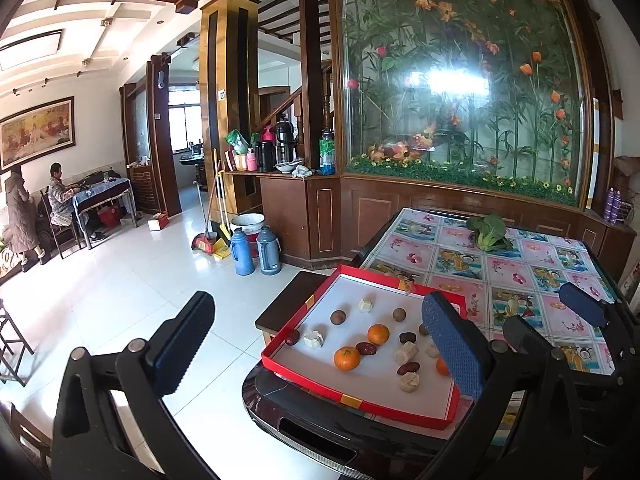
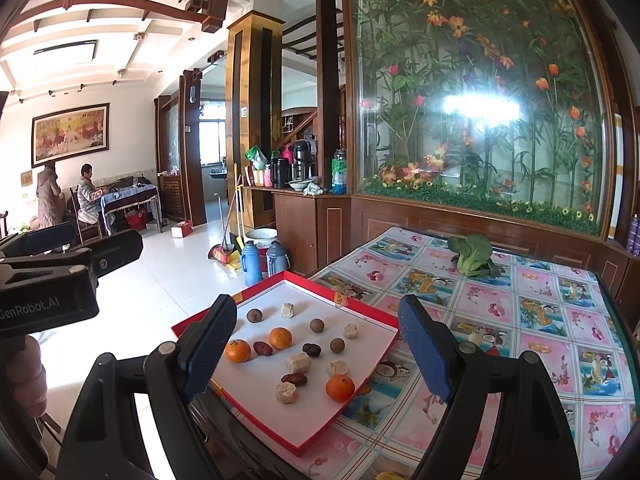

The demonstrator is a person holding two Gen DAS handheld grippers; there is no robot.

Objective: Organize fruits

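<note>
A red-rimmed tray [image 2: 384, 322] sits at lower centre of the right wrist view, on a table [image 2: 540, 312] with a fruit-print cloth; three oranges [image 2: 340, 387], dark dates and pale chunks lie scattered inside; the left claw [image 1: 316, 352] and right claw [image 2: 320, 354] both gape wide, holding nothing; a leafy green [image 2: 472, 256] lies upper right.

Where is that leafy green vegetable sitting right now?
The leafy green vegetable lies on the far side of the patterned table, near the flower display, well apart from the red tray of fruit.
</note>
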